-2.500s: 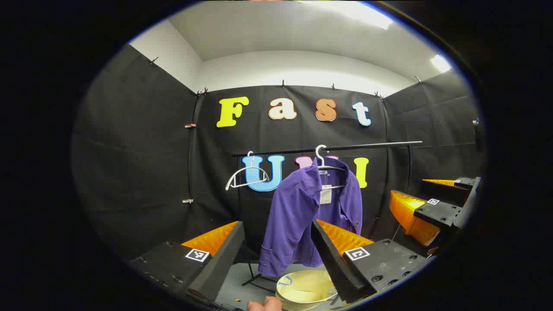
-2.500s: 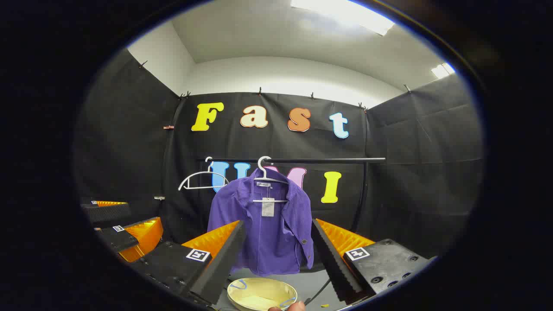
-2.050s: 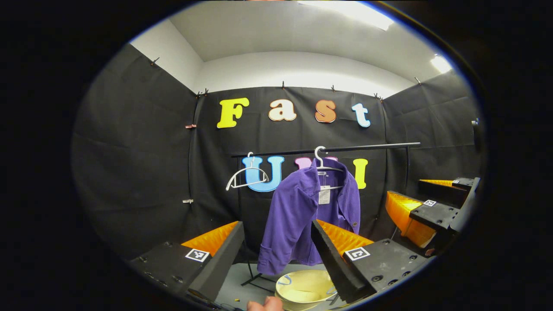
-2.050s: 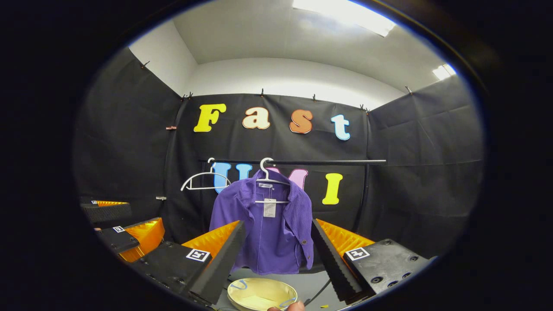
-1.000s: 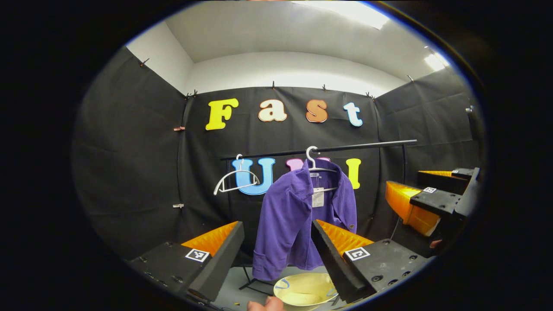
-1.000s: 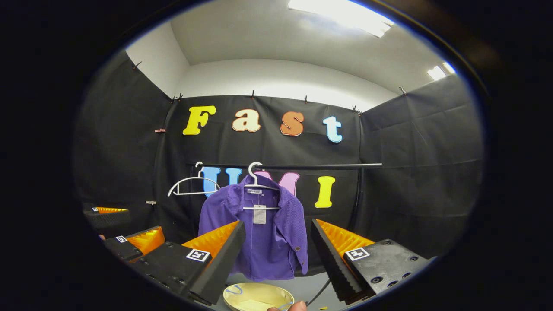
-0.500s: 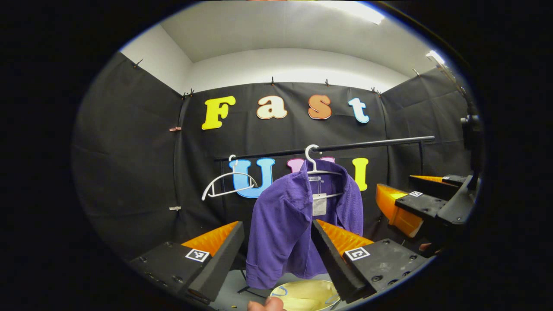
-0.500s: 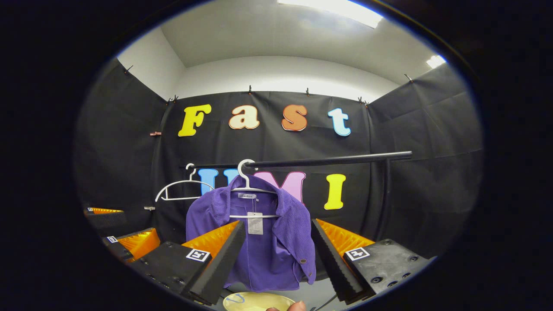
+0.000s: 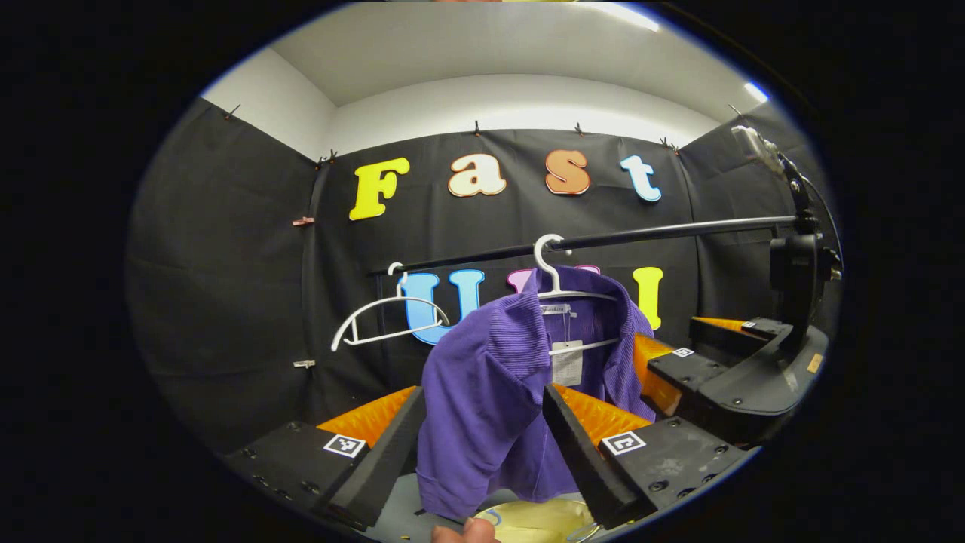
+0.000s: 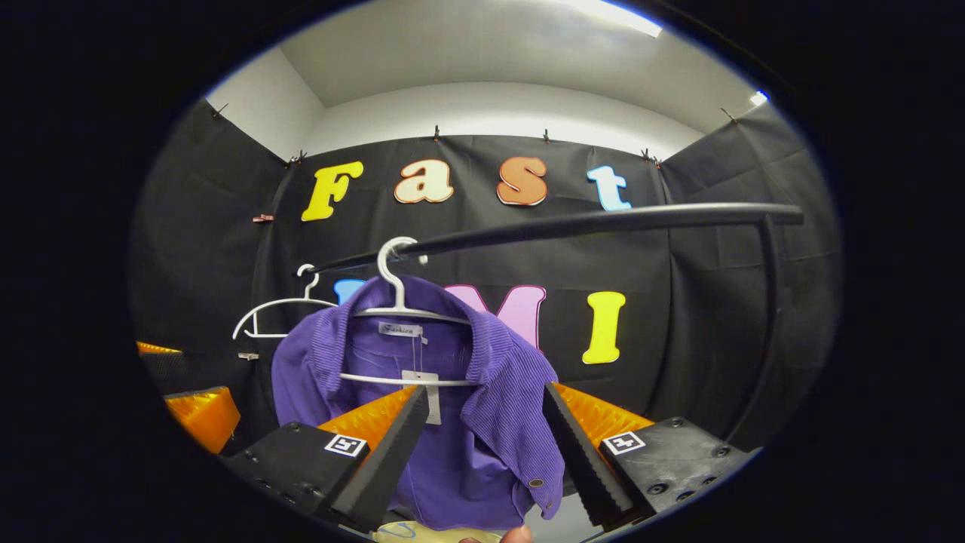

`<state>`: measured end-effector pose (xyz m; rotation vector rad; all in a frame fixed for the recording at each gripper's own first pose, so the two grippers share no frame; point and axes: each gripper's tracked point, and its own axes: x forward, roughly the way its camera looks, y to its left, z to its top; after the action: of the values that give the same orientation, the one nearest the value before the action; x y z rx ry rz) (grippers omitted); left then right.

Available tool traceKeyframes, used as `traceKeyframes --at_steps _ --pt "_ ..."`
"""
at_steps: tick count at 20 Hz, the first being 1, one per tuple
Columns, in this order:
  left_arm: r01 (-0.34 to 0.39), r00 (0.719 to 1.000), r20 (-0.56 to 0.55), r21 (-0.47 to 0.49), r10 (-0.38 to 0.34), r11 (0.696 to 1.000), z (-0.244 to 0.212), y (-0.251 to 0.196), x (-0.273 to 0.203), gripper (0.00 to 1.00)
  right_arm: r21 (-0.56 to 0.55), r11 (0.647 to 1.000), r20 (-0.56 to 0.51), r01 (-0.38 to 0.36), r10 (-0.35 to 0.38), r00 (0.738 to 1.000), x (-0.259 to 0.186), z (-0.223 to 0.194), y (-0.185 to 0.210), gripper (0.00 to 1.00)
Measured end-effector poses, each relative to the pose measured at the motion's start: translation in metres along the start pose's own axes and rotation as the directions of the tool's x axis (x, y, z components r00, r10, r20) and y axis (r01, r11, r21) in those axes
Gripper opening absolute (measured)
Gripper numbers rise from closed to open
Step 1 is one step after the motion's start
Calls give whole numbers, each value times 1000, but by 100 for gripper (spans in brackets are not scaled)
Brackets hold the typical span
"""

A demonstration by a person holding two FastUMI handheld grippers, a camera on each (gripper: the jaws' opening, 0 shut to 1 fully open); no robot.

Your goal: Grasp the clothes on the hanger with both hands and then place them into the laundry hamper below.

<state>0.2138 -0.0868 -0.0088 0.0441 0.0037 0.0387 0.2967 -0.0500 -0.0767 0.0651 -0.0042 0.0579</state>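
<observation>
Purple ribbed shirt (image 10: pixel 482 422) on white wire hanger (image 10: pixel 399 302); left gripper (image 9: pixel 482 445) and right gripper (image 10: pixel 482 445) both spread wide, near it.

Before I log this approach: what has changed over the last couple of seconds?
Both open grippers, left and right, have moved closer to the purple shirt, which now sits between their fingers. Nothing is gripped. The shirt still hangs on its hanger; the hamper remains below.

shirt (image 10: pixel 482 422): you see ribbed matt purple cloth
hanger (image 10: pixel 392 290): smooth white plastic
rail (image 10: pixel 573 221): smooth dark metal
</observation>
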Motion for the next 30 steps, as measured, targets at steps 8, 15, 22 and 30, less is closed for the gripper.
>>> traceKeyframes --at_steps 8,15,22,30 --pt "-28 999 -44 26 29 999 -35 -28 90 99 7 999 -26 -50 50 998 51 -29 -17 97" --pt "-62 995 -81 47 65 997 -61 -20 142 96 49 993 -19 -111 112 993 71 -33 -10 97" --pt "-207 976 -66 22 208 978 -61 20 166 33 16 998 -8 -59 59 998 113 -55 -5 99" --pt "-144 987 -64 95 150 985 -66 21 178 10 -29 998 33 -62 63 998 117 -53 -16 10"
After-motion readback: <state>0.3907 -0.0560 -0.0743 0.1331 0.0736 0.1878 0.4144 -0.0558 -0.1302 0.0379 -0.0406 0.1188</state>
